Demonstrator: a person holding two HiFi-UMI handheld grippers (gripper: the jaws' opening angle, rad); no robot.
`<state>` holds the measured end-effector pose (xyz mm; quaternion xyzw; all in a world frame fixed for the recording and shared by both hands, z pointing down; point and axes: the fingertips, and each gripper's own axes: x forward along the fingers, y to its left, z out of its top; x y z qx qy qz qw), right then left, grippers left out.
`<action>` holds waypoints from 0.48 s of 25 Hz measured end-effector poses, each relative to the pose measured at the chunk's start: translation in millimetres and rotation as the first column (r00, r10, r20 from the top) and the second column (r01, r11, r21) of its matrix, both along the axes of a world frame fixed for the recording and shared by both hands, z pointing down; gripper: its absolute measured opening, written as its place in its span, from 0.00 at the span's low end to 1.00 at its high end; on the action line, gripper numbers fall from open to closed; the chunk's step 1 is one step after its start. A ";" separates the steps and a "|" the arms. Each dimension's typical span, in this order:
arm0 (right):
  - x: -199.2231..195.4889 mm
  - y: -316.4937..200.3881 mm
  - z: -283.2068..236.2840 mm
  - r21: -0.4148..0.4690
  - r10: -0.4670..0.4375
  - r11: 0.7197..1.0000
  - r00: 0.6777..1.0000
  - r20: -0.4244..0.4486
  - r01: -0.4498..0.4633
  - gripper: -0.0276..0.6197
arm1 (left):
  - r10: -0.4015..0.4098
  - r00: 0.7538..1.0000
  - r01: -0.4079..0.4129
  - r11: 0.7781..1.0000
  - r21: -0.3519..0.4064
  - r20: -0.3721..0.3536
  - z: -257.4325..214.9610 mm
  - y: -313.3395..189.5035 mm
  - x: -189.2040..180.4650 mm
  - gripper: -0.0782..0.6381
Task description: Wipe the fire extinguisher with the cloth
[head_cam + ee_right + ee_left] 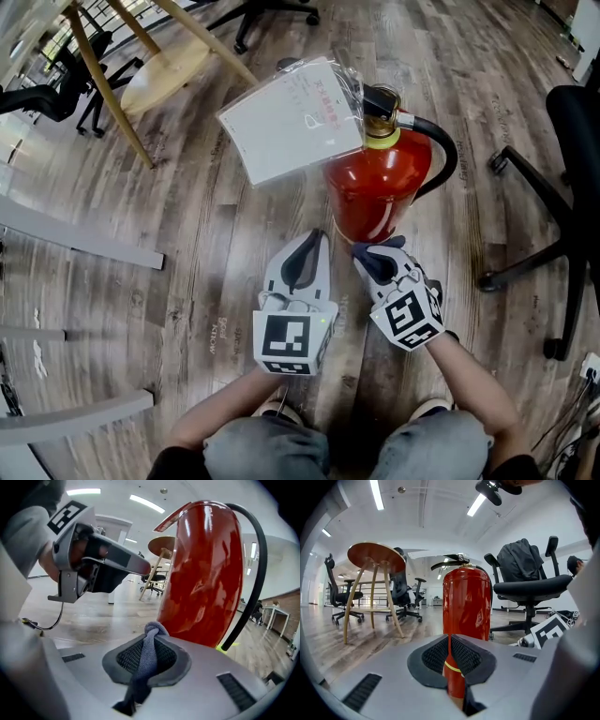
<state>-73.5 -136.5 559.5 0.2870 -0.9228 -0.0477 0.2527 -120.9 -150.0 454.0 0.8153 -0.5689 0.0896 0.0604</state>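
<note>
Fire extinguisher (380, 183) stands upright; right gripper (375, 257) clamps cloth (148, 651) beside it

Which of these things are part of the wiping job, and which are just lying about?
Job: red fire extinguisher, grey cloth, right tongs pinching it.
Lying about: round wooden table, black office chair.

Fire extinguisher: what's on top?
A white sheet in a clear sleeve lies across the top of the fire extinguisher, covering part of its head. The brass valve and black hose show.
</note>
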 end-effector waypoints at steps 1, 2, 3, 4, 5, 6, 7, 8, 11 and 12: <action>4.1 -0.1 -2.3 -0.002 0.005 1.000 1.000 0.013 -0.005 0.09 | -0.005 1.000 0.005 1.000 -0.005 -0.005 0.8 -0.4 -1.4 0.12; 9.7 -0.4 -6.4 0.004 0.012 1.000 1.000 0.028 -0.012 0.09 | -0.009 1.000 0.009 1.000 -0.005 -0.009 0.5 -0.7 -1.8 0.12; 16.8 -1.1 -13.3 0.019 0.025 0.999 0.999 0.046 -0.026 0.09 | -0.009 1.000 0.009 1.000 -0.001 -0.011 -0.5 -0.9 -1.3 0.12; 24.9 -2.6 -23.4 0.042 0.045 0.998 0.996 0.071 -0.048 0.09 | -0.007 1.000 0.007 1.000 0.004 -0.012 -1.7 -1.1 -0.2 0.12; 33.5 -5.2 -37.1 0.072 0.069 0.994 0.992 0.108 -0.077 0.09 | -0.003 1.000 0.003 1.000 0.008 -0.011 -2.3 -1.1 1.3 0.12; 42.2 -9.0 -54.2 0.106 0.098 0.988 0.982 0.160 -0.115 0.09 | 0.001 1.000 0.000 1.000 0.009 -0.011 -2.3 -1.3 3.1 0.12; 51.2 -14.3 -74.1 0.138 0.130 0.977 0.966 0.223 -0.163 0.09 | 0.004 1.000 -0.004 1.000 0.008 -0.011 -1.7 -1.7 4.8 0.12; 60.9 -20.8 -96.5 0.161 0.166 0.962 0.942 0.291 -0.219 0.09 | 0.007 1.000 -0.007 1.000 0.006 -0.011 -0.7 -2.4 6.6 0.12; 87.0 -35.3 -182.2 0.260 0.196 0.907 0.880 0.433 -0.330 0.09 | 0.013 1.000 -0.013 1.000 0.003 -0.007 2.0 -3.8 11.2 0.12; 90.8 -35.4 -217.6 0.331 0.157 0.884 0.877 0.453 -0.329 0.09 | 0.013 1.000 -0.013 1.000 0.003 -0.006 2.0 -4.1 11.7 0.12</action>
